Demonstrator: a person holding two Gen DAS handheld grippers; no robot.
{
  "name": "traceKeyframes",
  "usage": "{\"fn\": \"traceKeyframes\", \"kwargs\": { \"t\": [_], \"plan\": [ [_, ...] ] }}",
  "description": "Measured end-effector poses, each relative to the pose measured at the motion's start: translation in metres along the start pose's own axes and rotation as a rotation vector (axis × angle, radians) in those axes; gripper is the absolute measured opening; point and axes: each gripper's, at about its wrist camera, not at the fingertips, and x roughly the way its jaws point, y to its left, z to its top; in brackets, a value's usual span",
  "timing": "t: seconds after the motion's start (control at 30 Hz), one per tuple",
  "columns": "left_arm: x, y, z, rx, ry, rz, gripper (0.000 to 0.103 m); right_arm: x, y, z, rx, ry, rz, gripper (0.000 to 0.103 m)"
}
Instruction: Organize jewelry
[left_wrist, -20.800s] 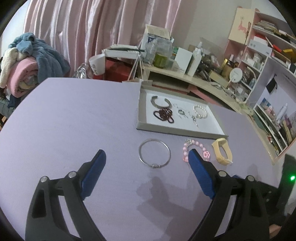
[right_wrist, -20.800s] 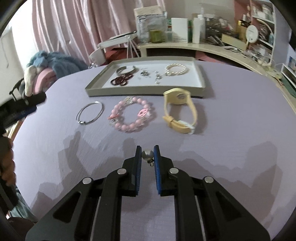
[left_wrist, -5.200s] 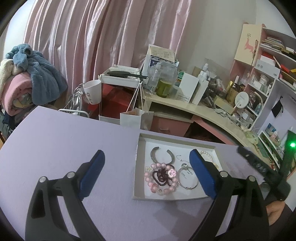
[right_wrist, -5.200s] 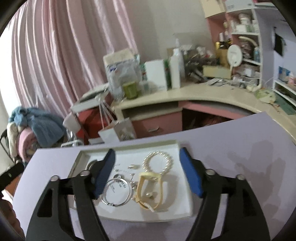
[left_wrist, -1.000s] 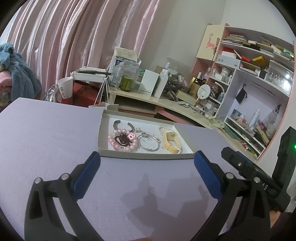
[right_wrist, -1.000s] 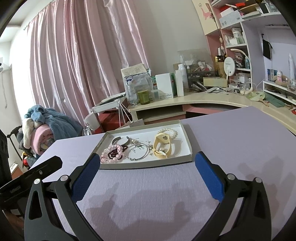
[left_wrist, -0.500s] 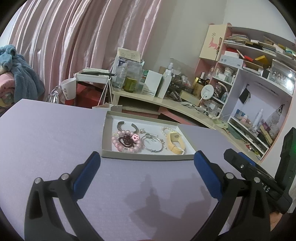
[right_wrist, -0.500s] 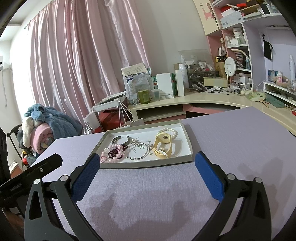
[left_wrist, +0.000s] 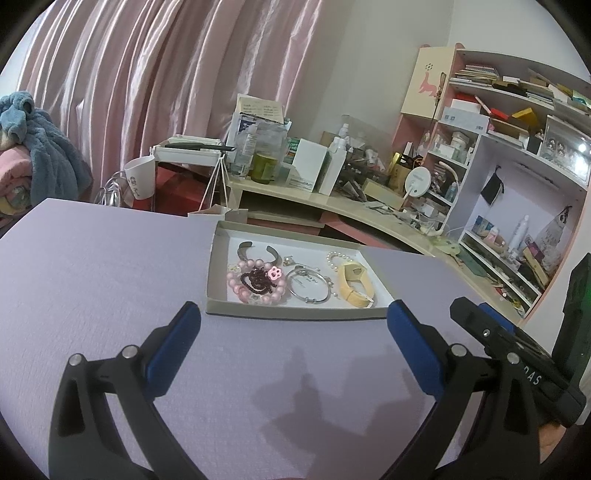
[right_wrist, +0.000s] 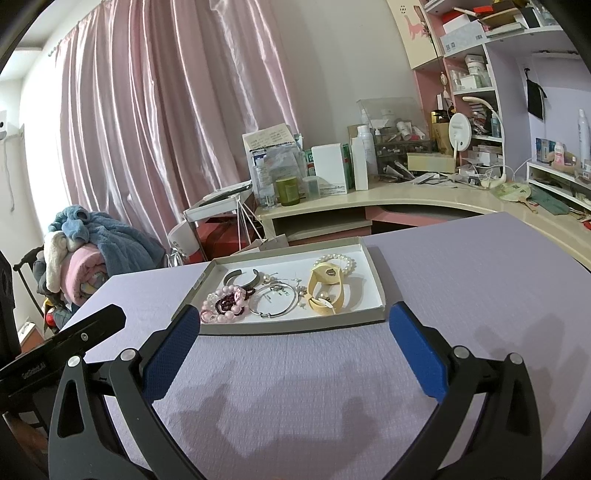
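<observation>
Hard to make out: in the tray I can see small silver bits between the silver bangle and the yellow band, but I cannot tell what they are; the dark red beads sit inside the pink bead bracelet and I cannot say whether they are a separate piece.
Partly covered: the pearl bracelet is half behind the yellow band, which lies across it; the grey cuff is overlapped at its near edge by the pink beads.
Cut off: both tongs run out of the bottom of their views, so I see nothing of the hands holding them beyond a sliver of skin at the lower right of the left view.
Left tongs: spread wide, nothing between the blue pads, hanging above bare purple table on the near side of the tray, pointing at it.
Right tongs: also spread wide and empty, level above the table, its left pad overlapping the tray's near left corner in my view.
Each from the other: the right tongs show at the right edge of the left view, the left tongs at the left edge of the right view.
Jewelry: all of it lies inside the tray, which rests flat on the table near its far edge.
</observation>
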Motion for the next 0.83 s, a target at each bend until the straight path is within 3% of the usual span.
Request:
{"fn": "traceKeyframes", "kwargs": {
  "t": [0.83],
  "plan": [
    [0.0027,0.0066,-0.0007,0.010,-0.004,0.013,0.101,0.0009,0.0003,-0.0024,-0.002,0.003,-0.002,0.102]
  ]
}}
